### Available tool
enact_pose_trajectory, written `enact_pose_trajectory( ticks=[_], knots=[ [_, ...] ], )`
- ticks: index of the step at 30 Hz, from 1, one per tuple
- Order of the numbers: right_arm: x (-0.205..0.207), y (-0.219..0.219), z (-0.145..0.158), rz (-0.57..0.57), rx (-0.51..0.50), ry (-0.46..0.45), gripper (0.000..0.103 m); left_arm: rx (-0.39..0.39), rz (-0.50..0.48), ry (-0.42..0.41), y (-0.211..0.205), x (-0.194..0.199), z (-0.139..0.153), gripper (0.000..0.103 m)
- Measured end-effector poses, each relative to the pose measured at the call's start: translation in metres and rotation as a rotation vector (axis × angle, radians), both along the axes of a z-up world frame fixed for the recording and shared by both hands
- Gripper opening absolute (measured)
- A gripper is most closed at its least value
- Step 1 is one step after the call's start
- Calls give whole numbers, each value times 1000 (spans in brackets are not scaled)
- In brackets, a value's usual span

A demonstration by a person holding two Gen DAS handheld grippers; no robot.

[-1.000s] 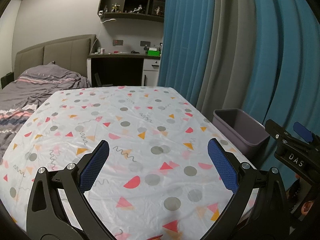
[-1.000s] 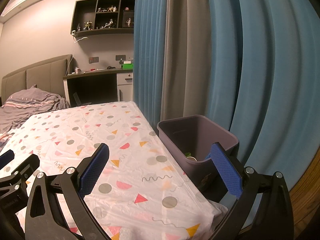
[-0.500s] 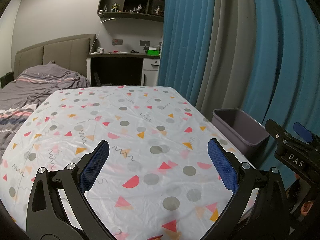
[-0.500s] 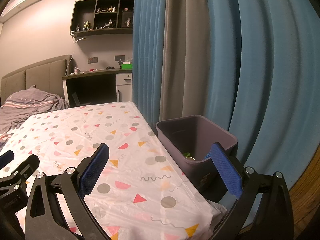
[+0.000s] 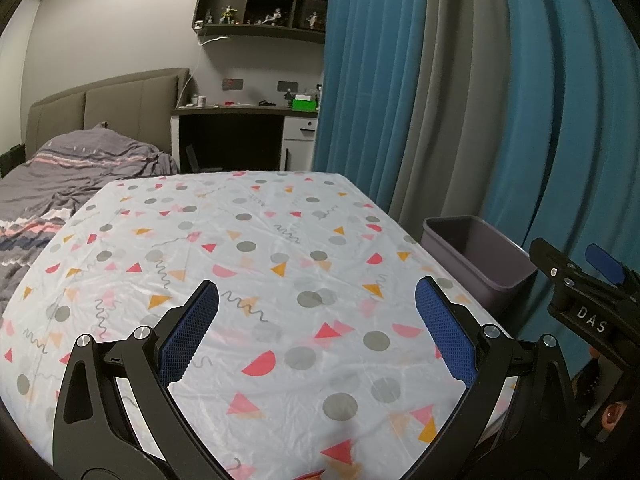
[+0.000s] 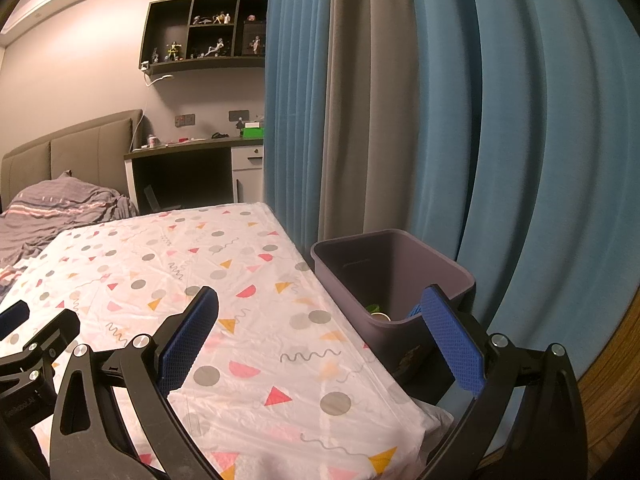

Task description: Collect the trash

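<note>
The purple bin (image 6: 394,280) sits on the floor just past the right edge of the table (image 6: 240,280), ahead of the right gripper (image 6: 320,320) and a bit to its right. Down in the bin there is some trash (image 6: 378,312): a green bit and a round thing, too small to tell more. The right gripper has its two blue pads wide apart and holds nothing. Its right pad (image 6: 452,340) covers part of the bin's near wall. The left gripper (image 5: 316,324) is over the table, with its pads wide apart too and nothing in between. From there the bin (image 5: 476,256) is off to the right. The table has a white cloth with dots and triangles. Blue and grey curtains (image 6: 440,100) hang right behind the bin. Far ahead are a bed (image 5: 60,172), a dark desk (image 5: 240,136) and a shelf (image 5: 264,4) with little figures.
</note>
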State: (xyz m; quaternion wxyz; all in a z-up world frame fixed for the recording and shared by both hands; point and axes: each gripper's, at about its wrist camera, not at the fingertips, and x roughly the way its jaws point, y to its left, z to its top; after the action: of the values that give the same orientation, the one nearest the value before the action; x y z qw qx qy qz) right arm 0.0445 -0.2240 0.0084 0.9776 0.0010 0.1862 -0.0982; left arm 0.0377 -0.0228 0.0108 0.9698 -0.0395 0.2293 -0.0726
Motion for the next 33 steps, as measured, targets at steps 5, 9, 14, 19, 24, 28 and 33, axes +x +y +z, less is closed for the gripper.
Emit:
enact_pose_trajectory(
  ticks=[5, 9, 14, 19, 24, 28, 33],
  knots=[
    [-3, 1, -1, -3, 1, 0, 98, -7, -8, -2, 1, 0, 0, 97],
    [-3, 0, -1, -4, 2, 1, 97, 4, -21, -4, 1, -1, 0, 83],
    [-5, 0, -2, -6, 5, 3, 97, 17, -35, -12, -3, -3, 1, 76],
    [-6, 0, -2, -7, 5, 2, 97, 16, -34, -12, -3, -4, 1, 76],
    [-6, -1, -2, -4, 7, 2, 97, 17, -34, -14, -2, -4, 1, 76],
    [-6, -1, -3, -3, 7, 3, 97, 17, -35, -14, -2, -4, 2, 76],
    [-6, 0, -3, -4, 8, 3, 97, 18, -29, -24, -2, -7, 5, 76]
  ],
)
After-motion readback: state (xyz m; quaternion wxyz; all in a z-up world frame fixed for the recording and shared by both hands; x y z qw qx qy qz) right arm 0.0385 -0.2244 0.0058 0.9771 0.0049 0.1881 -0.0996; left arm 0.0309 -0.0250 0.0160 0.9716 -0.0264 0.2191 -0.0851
